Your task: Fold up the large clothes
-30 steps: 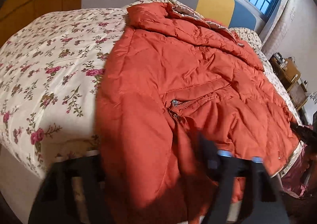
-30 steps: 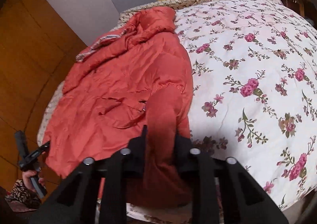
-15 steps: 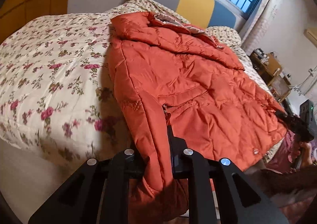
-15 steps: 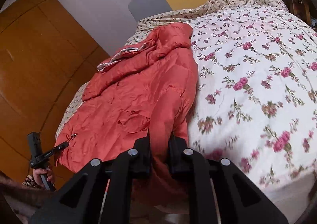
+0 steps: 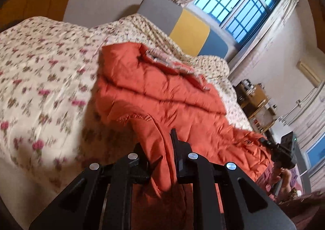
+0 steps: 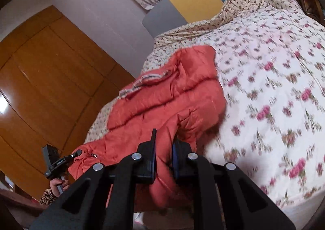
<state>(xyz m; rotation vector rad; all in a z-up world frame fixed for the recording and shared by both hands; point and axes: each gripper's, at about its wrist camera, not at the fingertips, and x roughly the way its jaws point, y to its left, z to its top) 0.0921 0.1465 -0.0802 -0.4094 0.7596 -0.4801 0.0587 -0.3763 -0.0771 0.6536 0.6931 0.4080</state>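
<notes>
We have the orange-red padded jacket [image 5: 166, 95] spread along one side of the bed, lying on the floral quilt [image 5: 40, 79], its collar end toward the grey, yellow and blue headboard [image 5: 189, 30] and its lower part hanging over the near edge. Our left gripper [image 5: 160, 148] is clamped on a raised fold of the jacket's fabric, the cloth running up between its two black fingers. Our right gripper [image 6: 164, 146] is likewise closed on a bunched fold at the jacket's [image 6: 168, 99] near edge, with the quilt [image 6: 274, 79] stretching away beside it. In the left wrist view the other handheld tool shows at the far right by the jacket's hem; in the right wrist view its counterpart shows at the lower left, in front of the wooden wardrobe [image 6: 46, 79]. A barred window [image 5: 233, 4] with curtains stands above the headboard
</notes>
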